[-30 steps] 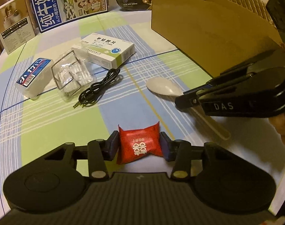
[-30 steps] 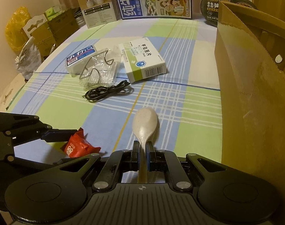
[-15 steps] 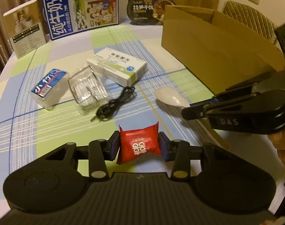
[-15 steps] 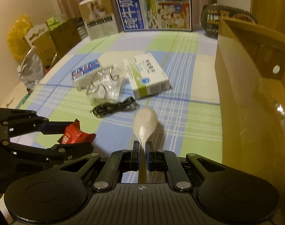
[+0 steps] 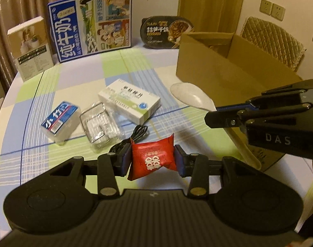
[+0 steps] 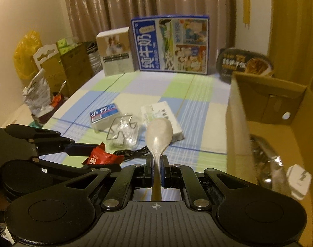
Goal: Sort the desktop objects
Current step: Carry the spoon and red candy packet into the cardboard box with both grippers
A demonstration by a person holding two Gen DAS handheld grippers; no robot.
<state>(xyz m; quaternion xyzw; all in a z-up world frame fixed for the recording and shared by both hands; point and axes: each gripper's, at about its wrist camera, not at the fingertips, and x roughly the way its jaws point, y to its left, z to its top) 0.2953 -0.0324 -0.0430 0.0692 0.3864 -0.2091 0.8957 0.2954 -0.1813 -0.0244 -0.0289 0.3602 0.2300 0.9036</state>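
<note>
My left gripper (image 5: 151,160) is shut on a red candy packet (image 5: 152,159) and holds it above the table; the packet also shows in the right wrist view (image 6: 99,157). My right gripper (image 6: 156,169) is shut on the handle of a pale spoon (image 6: 159,132), held in the air with the bowl forward. In the left wrist view the spoon (image 5: 191,96) sticks out of the right gripper (image 5: 218,115), beside the open cardboard box (image 5: 216,70). The box (image 6: 238,123) stands at the right and holds a foil item (image 6: 267,160) and a white plug (image 6: 298,182).
On the checked tablecloth lie a white-green medicine box (image 5: 129,100), a clear packet with a wire frame (image 5: 99,127), a blue-labelled plastic box (image 5: 60,121) and a black cable (image 5: 133,138). A milk carton box (image 5: 88,35), a beige box (image 5: 29,47) and a black food bowl (image 5: 166,30) stand at the back.
Both grippers have risen from the table with the candy packet and the spoon in them. The spoon has left the tablecloth, and the box's inside now shows.
</note>
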